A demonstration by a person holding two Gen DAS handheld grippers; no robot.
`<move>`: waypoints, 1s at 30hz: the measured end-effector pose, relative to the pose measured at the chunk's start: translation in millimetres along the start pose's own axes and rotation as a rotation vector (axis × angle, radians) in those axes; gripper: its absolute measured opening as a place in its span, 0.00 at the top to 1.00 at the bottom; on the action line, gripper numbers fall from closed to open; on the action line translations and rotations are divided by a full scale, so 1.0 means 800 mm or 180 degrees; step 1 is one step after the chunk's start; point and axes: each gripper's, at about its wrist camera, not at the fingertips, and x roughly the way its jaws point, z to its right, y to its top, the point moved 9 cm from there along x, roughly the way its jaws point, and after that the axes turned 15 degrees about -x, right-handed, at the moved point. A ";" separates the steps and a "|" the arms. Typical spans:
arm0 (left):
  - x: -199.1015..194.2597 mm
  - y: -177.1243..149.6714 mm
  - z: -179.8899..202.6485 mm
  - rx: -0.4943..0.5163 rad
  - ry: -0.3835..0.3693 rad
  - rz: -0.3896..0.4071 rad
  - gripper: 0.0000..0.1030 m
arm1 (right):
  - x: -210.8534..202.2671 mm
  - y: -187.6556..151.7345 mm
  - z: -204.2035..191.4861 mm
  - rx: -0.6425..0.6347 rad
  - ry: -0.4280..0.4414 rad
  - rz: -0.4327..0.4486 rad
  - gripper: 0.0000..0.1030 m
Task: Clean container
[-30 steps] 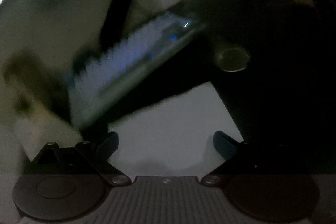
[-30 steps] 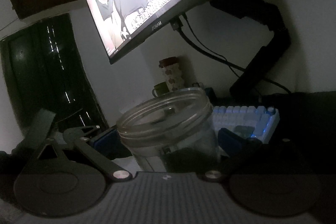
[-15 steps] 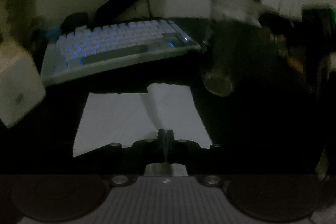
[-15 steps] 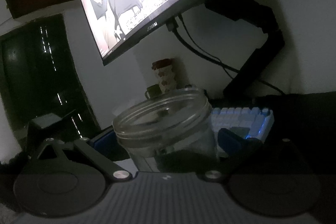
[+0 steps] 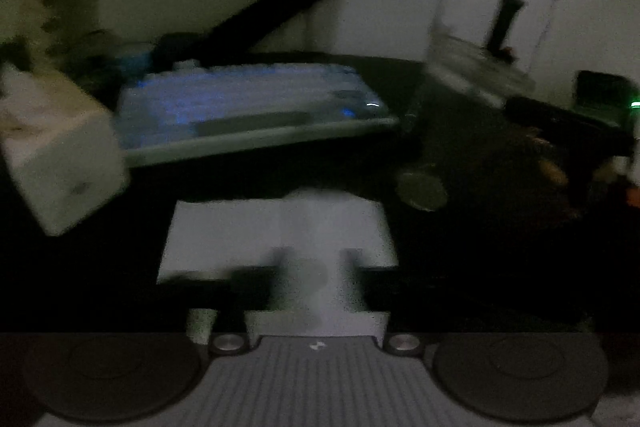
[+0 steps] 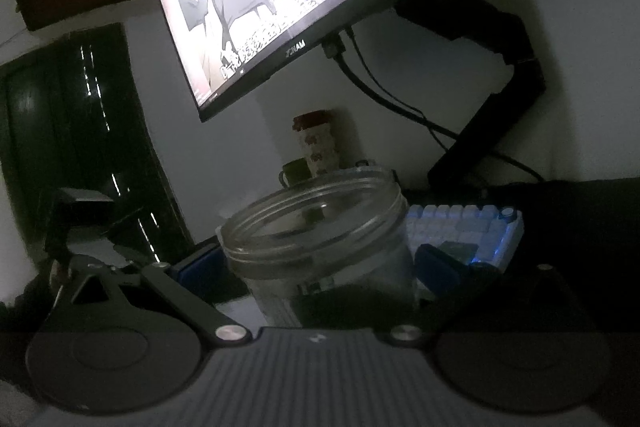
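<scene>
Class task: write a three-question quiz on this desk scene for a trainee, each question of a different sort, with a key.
1. True or false: the jar held in the right gripper has its lid on.
2. In the right wrist view, what lies on the desk to the right of the jar? A. a backlit keyboard B. a kettle C. a potted plant
3. Fill in: the paper cup standing behind the jar, by the wall, has a ___ lid.

Key: 1 false, its mouth is open. 2 A. 3 red.
</scene>
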 end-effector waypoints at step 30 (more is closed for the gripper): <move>0.035 -0.010 -0.005 -0.0275 -0.0709 -0.0193 1.00 | 0.041 -0.025 -0.015 0.0312 0.0692 -0.0236 0.03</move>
